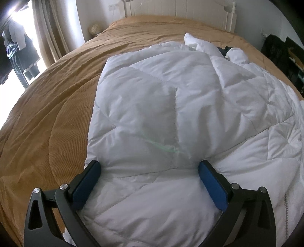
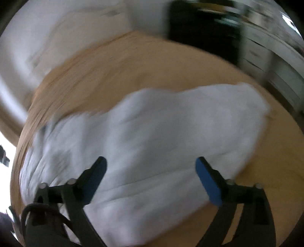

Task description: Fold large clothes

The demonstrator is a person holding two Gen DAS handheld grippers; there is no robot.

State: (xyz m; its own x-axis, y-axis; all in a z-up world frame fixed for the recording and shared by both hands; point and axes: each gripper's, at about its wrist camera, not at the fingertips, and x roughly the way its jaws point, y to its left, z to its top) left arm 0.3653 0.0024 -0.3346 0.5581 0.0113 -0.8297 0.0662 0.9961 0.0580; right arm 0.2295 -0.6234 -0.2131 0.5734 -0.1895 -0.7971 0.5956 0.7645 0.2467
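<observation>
The left gripper (image 1: 149,167) has its jaws spread wide, and a puffy fold of the white jacket (image 1: 171,106) bulges up between the blue pads (image 1: 87,182) without being pinched. The right gripper (image 2: 151,165) is likewise wide open and holds nothing; its view is smeared by motion, so whether its pads touch the cloth cannot be told.

The step in hand looks like getting a fresh hold for the next fold. To do it well, the left jaws should close on the doubled edge low in the padding, not on the top skin alone, since slippery quilted fabric will likely slide out of a shallow pinch. The right gripper would best take the matching edge on its own side, so that both lift together and the fold line stays straight. Trapped air will likely make the layers spring back, so pressing the fold flat before letting go should help.

The jacket is white and quilted in large diamond panels, thick and soft, with a zipper (image 1: 285,212) showing along its right side. It lies on the bed (image 1: 57,95), on a tan cover, towards the foot edge nearest the grippers, partly folded over itself. A bunched part reaches up towards the headboard (image 1: 171,11), with something dark beside it.
</observation>
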